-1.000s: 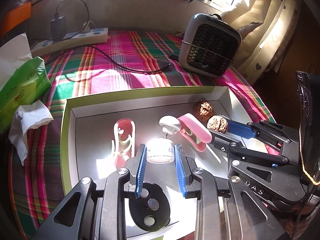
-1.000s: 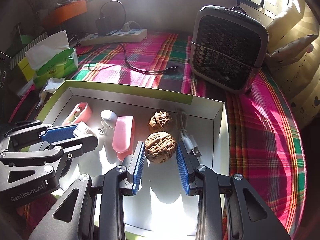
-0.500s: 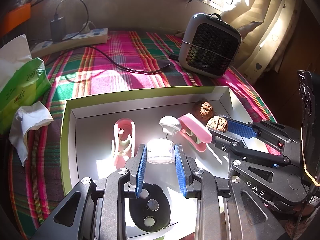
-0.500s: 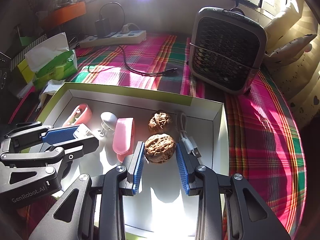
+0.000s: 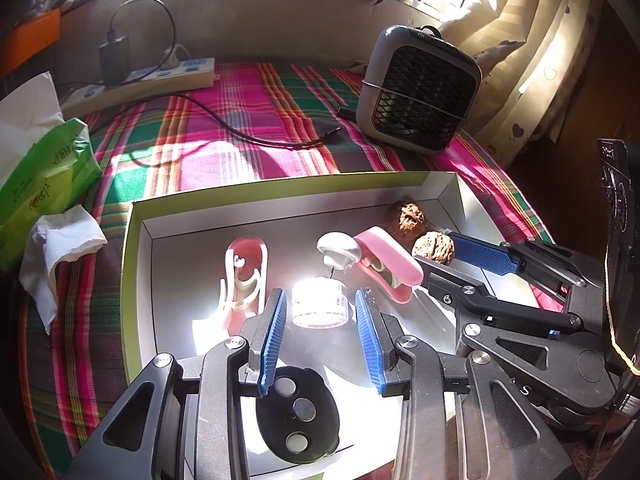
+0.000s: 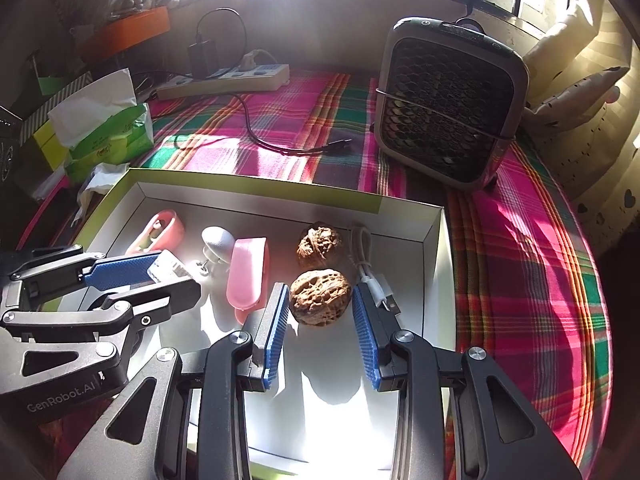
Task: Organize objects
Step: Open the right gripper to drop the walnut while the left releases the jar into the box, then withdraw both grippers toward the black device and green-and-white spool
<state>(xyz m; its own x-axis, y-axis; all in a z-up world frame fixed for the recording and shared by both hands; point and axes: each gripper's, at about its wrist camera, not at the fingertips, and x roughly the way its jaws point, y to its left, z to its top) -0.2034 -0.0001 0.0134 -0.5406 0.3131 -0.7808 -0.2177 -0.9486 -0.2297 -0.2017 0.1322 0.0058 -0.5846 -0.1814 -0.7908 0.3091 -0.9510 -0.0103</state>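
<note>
Release step, both hands at once. Small clear jar [image 5: 319, 305] sits on the box floor between the left gripper [image 5: 321, 334] pads, visible gap on each side; jaws opening, nothing held. Near walnut [image 6: 320, 297] likewise down on the box floor between the right gripper [image 6: 320, 330] pads, a gap on each side, jaws opening, no hold on it.

Beyond the right gripper tips: second walnut [image 6: 319, 241] just past the near one, white USB cable [image 6: 370, 270] right beside the right-hand pad, pink case [image 6: 248, 274] to the left. Beyond the left gripper tips: white mushroom-shaped piece [image 5: 338, 247] just behind the jar, pink clip holder [image 5: 244, 278] off to the left. Black oval piece [image 5: 298, 412] lies under the left gripper, near its base. All inside the white box [image 5: 140, 264] on the plaid cloth [image 5: 240, 128].

Judged next: finish opening, lift both straight up and back so pads don't nudge jar or walnut; walnut could roll, cable close to right pad.
</note>
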